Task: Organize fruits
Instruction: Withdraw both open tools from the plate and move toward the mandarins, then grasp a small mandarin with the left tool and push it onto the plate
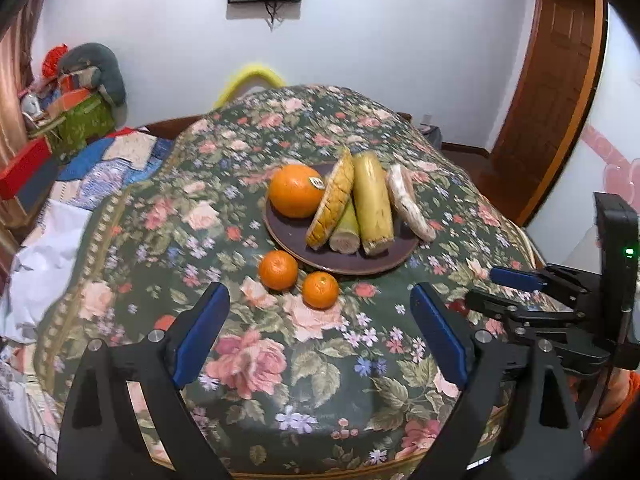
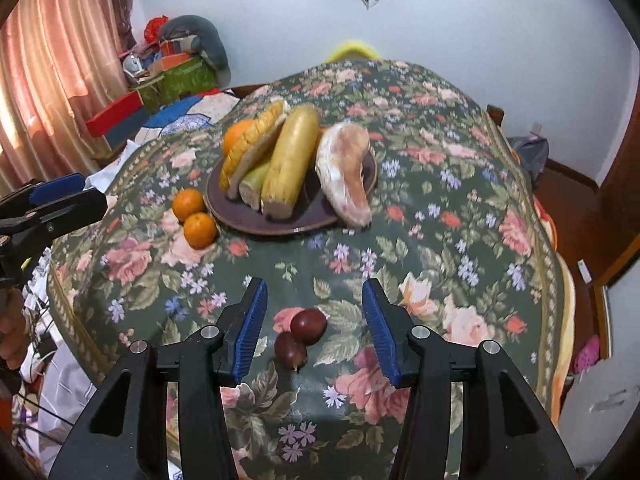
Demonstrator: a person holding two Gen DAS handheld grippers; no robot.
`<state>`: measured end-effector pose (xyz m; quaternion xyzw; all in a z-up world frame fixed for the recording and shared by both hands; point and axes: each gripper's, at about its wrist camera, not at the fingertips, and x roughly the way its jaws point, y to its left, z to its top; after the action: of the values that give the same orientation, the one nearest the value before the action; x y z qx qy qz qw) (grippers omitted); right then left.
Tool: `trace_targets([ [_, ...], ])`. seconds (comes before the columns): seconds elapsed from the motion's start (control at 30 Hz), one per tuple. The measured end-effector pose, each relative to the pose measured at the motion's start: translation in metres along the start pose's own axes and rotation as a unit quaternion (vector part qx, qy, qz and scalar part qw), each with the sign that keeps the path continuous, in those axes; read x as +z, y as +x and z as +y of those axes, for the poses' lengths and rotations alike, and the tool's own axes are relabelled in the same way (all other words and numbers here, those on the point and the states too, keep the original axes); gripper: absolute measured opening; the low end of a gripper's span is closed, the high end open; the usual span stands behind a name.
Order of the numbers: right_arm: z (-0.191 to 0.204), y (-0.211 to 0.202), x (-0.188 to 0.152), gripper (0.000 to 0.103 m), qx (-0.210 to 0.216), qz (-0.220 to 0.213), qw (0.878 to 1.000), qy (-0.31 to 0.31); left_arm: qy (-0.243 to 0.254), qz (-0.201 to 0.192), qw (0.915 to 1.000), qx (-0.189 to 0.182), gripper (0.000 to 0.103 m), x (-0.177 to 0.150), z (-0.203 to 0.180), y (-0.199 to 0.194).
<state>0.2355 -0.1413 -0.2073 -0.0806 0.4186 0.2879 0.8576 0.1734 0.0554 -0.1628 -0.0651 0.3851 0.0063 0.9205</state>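
A dark brown plate (image 1: 288,236) sits on the flowered cloth and holds a big orange (image 1: 296,190), a scored yellow slice (image 1: 332,200), a long yellow-green fruit (image 1: 372,200) and a pale whitish fruit (image 1: 408,200) on its right rim. Two small tangerines (image 1: 278,270) (image 1: 320,290) lie on the cloth just in front of the plate. My left gripper (image 1: 320,292) is open wide, short of them, with nothing between its pads. In the right wrist view two dark red fruits (image 2: 308,326) (image 2: 290,350) lie on the cloth between the fingers of my right gripper (image 2: 315,284), which is open and not touching them.
The table's cloth (image 2: 440,200) drops off at rounded edges on all sides. A bed with a patchwork blanket (image 1: 112,160) and boxes (image 1: 28,172) lies to the left. A wooden door (image 1: 552,100) stands at the right, a pink curtain (image 2: 48,60) at the far left.
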Motion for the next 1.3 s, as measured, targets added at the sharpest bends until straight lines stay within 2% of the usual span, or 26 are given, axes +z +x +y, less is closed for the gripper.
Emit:
trace_targets([
  [0.23, 0.0, 0.021, -0.008, 0.046, 0.007, 0.026, 1.0, 0.004, 0.004, 0.009, 1.0, -0.001, 0.093, -0.013, 0.0, 0.019],
  [0.4, -0.002, 0.028, -0.012, 0.033, 0.016, 0.035, 0.999, 0.007, 0.008, 0.031, 0.9995, -0.008, 0.091, -0.016, 0.001, 0.035],
  [0.53, -0.001, 0.03, -0.012, 0.021, 0.019, 0.036, 0.999, -0.001, 0.01, 0.046, 0.9989, -0.004, 0.078, -0.018, 0.001, 0.05],
  [0.73, -0.004, 0.026, -0.012, 0.02, 0.021, 0.029, 0.999, -0.003, 0.009, 0.066, 0.9977, -0.005, 0.065, -0.017, 0.004, 0.071],
  [0.9, -0.01, 0.021, -0.005, 0.02, 0.024, 0.017, 1.0, 0.003, 0.002, 0.079, 0.9968, -0.006, 0.065, -0.013, 0.007, 0.086],
  [1.0, -0.013, 0.02, 0.0, 0.02, 0.028, 0.009, 1.0, 0.006, -0.003, 0.088, 0.996, -0.01, 0.06, -0.011, 0.007, 0.095],
  [1.2, -0.013, 0.021, 0.007, 0.02, 0.036, -0.001, 0.999, 0.007, -0.009, 0.095, 0.9954, -0.008, 0.044, -0.01, 0.006, 0.105],
  [1.27, -0.011, 0.022, 0.009, 0.02, 0.039, -0.003, 0.999, 0.006, -0.011, 0.096, 0.9952, -0.01, 0.034, -0.01, 0.007, 0.106],
  [1.3, -0.01, 0.022, 0.01, 0.02, 0.04, -0.004, 0.999, 0.005, -0.013, 0.096, 0.9952, -0.012, 0.034, -0.01, 0.008, 0.106],
])
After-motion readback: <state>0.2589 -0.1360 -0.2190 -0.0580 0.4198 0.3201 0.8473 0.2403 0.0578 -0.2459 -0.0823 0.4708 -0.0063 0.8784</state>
